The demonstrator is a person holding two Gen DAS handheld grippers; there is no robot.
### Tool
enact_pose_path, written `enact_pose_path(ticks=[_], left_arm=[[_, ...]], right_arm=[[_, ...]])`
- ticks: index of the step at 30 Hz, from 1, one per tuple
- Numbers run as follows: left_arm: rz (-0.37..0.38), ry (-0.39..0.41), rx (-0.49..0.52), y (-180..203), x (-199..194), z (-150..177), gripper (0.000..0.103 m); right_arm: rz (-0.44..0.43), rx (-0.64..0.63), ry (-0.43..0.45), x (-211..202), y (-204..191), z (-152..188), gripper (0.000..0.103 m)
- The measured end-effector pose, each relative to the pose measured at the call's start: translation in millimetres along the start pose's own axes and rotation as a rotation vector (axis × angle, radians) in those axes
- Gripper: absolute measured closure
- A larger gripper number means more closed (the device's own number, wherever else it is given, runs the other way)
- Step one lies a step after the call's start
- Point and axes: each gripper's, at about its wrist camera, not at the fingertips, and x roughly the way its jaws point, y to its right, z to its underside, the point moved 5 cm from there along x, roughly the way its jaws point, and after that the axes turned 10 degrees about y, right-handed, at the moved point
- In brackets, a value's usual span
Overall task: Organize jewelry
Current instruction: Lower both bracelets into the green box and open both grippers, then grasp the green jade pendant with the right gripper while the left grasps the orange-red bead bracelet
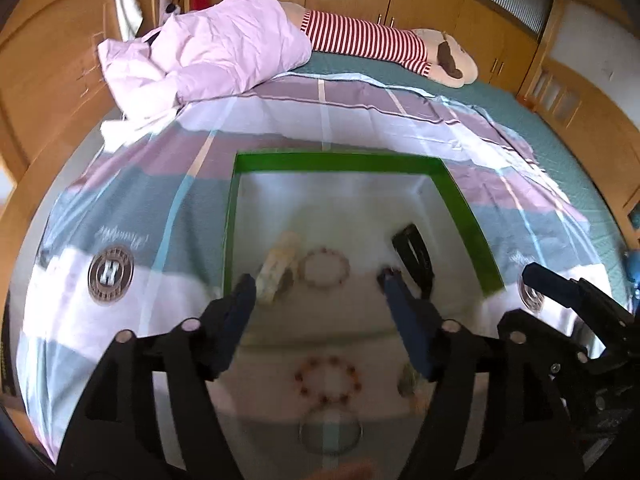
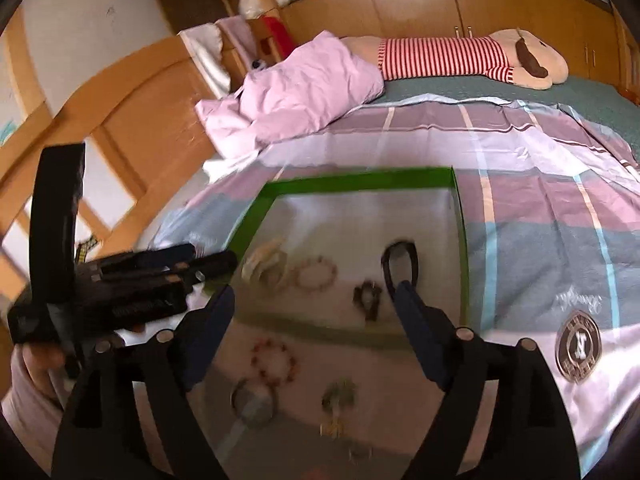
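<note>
A green-rimmed tray (image 1: pixel 340 162) (image 2: pixel 360 179) lies on the bed. In it lie a cream bangle (image 1: pixel 278 266) (image 2: pixel 262 264), a pale bead bracelet (image 1: pixel 324 268) (image 2: pixel 316 274), a black band (image 1: pixel 414 252) (image 2: pixel 400 266) and a dark beaded piece (image 2: pixel 367 298). In front of the tray lie a red bead bracelet (image 1: pixel 329 380) (image 2: pixel 274 362), a grey ring bangle (image 1: pixel 330 432) (image 2: pixel 254 402) and a greenish pendant (image 1: pixel 408 382) (image 2: pixel 338 400). My left gripper (image 1: pixel 316 286) is open and empty over the tray's near edge. My right gripper (image 2: pixel 314 294) is open and empty too.
The tray sits on a checked purple, grey and white sheet (image 1: pixel 120 208) over a green bedspread. A pink folded quilt (image 1: pixel 208 56) and a striped plush toy (image 1: pixel 400 46) lie at the far side. Wooden cabinets surround the bed. The other gripper shows at the right (image 1: pixel 580 308) and left (image 2: pixel 120 280).
</note>
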Motion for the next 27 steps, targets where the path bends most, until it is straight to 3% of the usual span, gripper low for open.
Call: enact_pose_path(ticks=[2,4,6,8,10,16,20,23,24,27], left_arm=[[0.005,-0.012,0.012,-1,-7,16,0.031],[-0.014,-0.048,0.036,-2,-4,35,0.031],[-0.045,-0.093,0.066,-2,6,51,0.031],[-0.095,-0.146,0.068,-6,20,62,0.031],[-0.119,-0.192,0.052,-11,29,70,0.033],[-0.155,-0.232,0.022,-23,43,78,0.033],[-0.14,-0.245,0.002,-22,50,81,0.033],[-0.158,-0.26,0.025,-20,55,85,0.05],[-0.156,-0.278,0.027,-20,59,89,0.06],[-0.15,-0.325,-0.001,-25,64,95,0.072]], right_arm=[[0.004,-0.023,-0.025,-3,-3,13,0.022],[0.073,-0.072,-0.053,2,-3,31,0.023],[0.16,-0.167,-0.145,20,-2,55,0.043],[0.216,-0.182,-0.22,38,5,72,0.076],[0.194,-0.106,-0.257,51,14,81,0.084],[0.125,-0.054,-0.322,74,13,95,0.084],[0.152,-0.096,-0.36,81,5,106,0.084],[0.179,-0.083,-0.371,76,10,103,0.094],[0.188,-0.083,-0.366,74,13,101,0.095],[0.204,-0.071,-0.334,65,20,93,0.095]])
